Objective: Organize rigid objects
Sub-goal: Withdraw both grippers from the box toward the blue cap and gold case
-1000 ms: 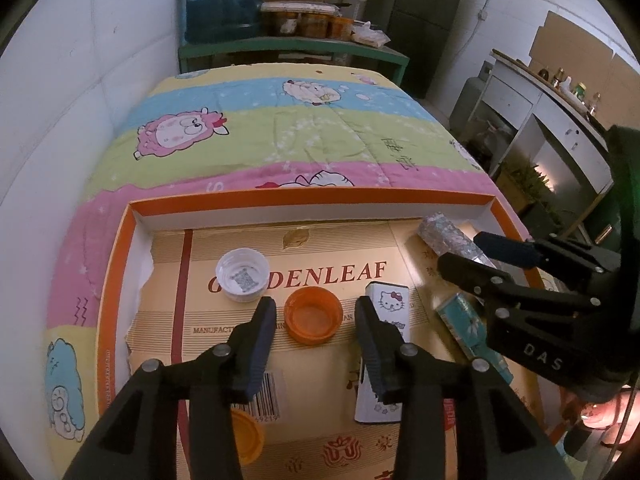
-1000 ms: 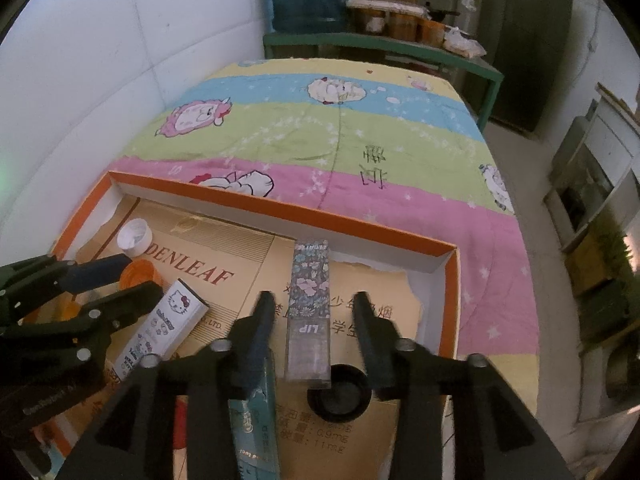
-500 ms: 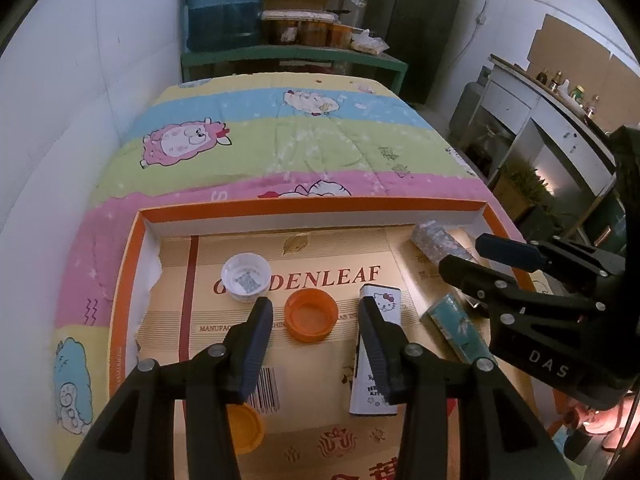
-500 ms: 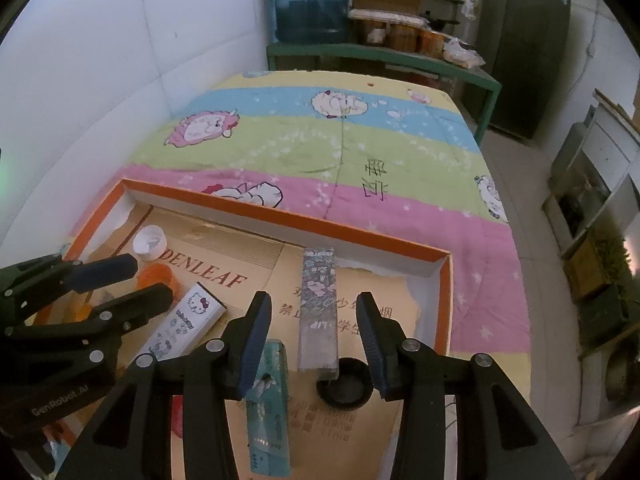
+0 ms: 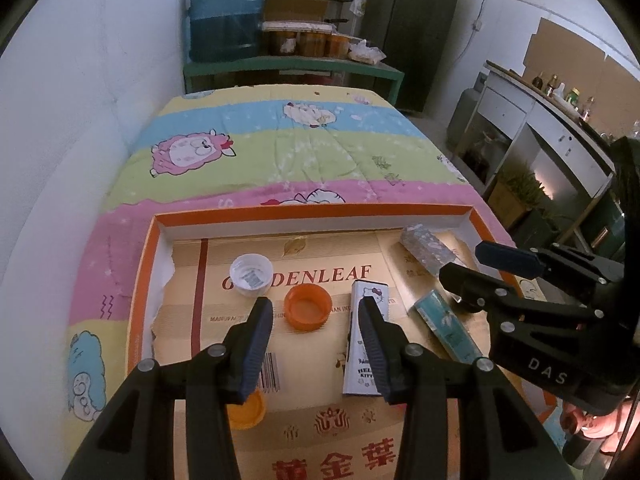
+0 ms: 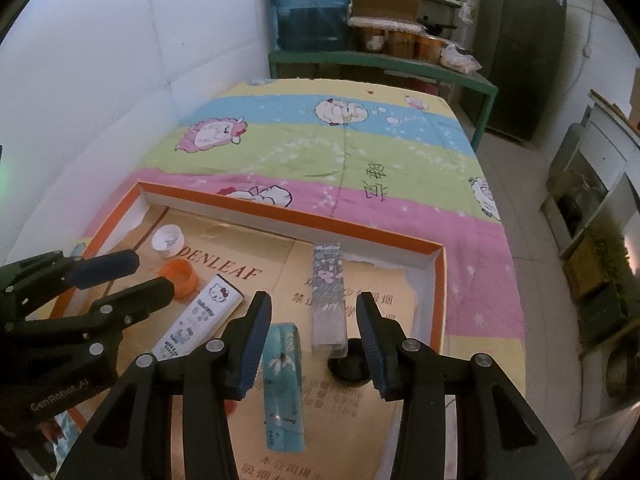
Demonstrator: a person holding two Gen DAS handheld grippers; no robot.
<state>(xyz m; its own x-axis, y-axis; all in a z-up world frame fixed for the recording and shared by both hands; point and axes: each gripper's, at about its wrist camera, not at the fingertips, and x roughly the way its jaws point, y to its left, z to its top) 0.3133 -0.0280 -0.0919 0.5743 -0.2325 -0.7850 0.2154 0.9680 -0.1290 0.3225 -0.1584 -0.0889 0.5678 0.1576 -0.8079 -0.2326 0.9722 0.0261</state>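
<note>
A shallow orange-rimmed cardboard tray point(image 5: 144, 280) lies on a bed. It holds a white cap point(image 5: 251, 274), an orange cap point(image 5: 307, 307), a Hello Kitty box point(image 5: 366, 344), a teal box point(image 5: 446, 328) and a floral grey box point(image 5: 426, 249). My left gripper point(image 5: 315, 310) hovers open above the orange cap, gripping nothing. My right gripper point(image 6: 313, 303) is open over the floral grey box point(image 6: 329, 300), well clear of it. The teal box point(image 6: 283, 384) sits under its left finger. A black lid point(image 6: 352, 364) lies at the floral box's near end. A second orange cap point(image 5: 246, 410) is partly hidden behind my left finger.
The bed's striped cartoon quilt point(image 5: 304, 160) stretches beyond the tray to a green shelf point(image 5: 296, 66) with a blue water jug point(image 5: 226, 20). A white wall runs along the left. Cabinets point(image 5: 552, 136) and open floor are on the right. The other gripper point(image 5: 464, 260) shows at the right edge.
The right gripper has lifted and drawn back from the floral box, which now looks smaller between its fingers. In the left view the tray has also receded slightly.
</note>
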